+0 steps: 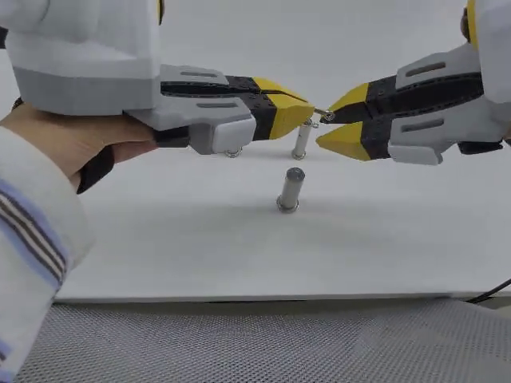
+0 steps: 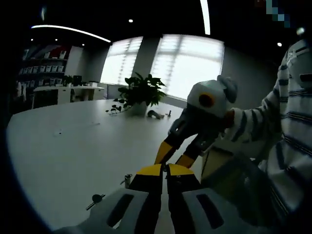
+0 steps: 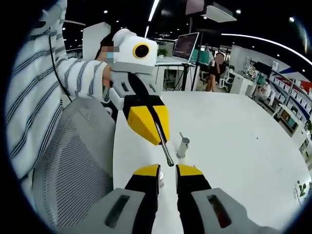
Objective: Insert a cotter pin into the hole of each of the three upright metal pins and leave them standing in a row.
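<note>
Metal pin [image 3: 165,148] in left gripper's [image 3: 157,137] jaws

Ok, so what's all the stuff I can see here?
white table: one, white, under everything
upright silver metal pins: three, silver, standing on the table, one partly behind the left tongs
thin metal cotter pin: one, silvery, pinched in the left tongs' tip
small dark cotter pin: one, dark, lying on the table
grey mesh chair: one, grey, beside the table
potted green plant: one, green, far across the table
left tongs: one, yellow-tipped, shut on the cotter pin
right tongs: one, yellow-tipped, open, facing the left
person's hand: one, holding the left tongs
</note>
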The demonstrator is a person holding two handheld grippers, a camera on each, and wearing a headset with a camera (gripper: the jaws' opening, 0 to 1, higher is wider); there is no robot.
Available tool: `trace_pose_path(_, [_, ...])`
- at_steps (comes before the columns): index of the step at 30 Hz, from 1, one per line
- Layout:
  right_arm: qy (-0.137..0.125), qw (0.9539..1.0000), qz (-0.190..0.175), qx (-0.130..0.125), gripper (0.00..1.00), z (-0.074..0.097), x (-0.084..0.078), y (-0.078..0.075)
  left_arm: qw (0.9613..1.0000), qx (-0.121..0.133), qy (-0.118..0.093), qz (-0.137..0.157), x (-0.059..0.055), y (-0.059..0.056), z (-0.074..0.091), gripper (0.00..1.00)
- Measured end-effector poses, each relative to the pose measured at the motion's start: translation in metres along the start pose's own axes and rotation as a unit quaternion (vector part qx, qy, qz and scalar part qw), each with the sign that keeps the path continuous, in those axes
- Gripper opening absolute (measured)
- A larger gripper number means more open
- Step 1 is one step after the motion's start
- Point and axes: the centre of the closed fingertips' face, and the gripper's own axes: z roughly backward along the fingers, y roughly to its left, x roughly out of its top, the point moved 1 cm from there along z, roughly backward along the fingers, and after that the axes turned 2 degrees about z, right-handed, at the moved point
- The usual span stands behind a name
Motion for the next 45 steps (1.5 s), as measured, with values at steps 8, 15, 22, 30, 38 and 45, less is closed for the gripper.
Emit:
trace_pose_path(8, [-0.01,0.9998,-0.008,0.017,0.04,-0.001,0.002,0.009,0.9975,-0.027,0.007,-0.066,-0.004,-0.012,-0.001,0.0])
trace_pose_path(15, [-0.003,0.9994,0.001,0.034,0.0,-0.002,0.0,0.018,0.9959,-0.037,0.02,-0.08,-0.009,-0.016,-0.003,0.0])
trace_pose_path(22, [0.0,0.999,0.001,0.044,0.0,0.0,-0.001,0.022,0.994,-0.045,0.039,-0.092,-0.016,-0.018,0.0,0.0])
trace_pose_path(30, [0.016,0.9982,0.021,0.054,0.0,0.0,-0.004,0.027,0.9915,-0.059,0.055,-0.102,-0.023,-0.018,0.0,0.0])
trace_pose_path(38, [0.042,0.9973,0.028,0.053,0.0,0.001,-0.009,0.032,0.9898,-0.045,0.083,-0.106,-0.035,-0.016,-0.002,0.01])
trace_pose_path(45, [0.067,0.9968,0.017,0.04,0.0,0.004,-0.023,0.025,0.9896,-0.027,0.093,-0.107,-0.043,-0.009,-0.002,0.13])
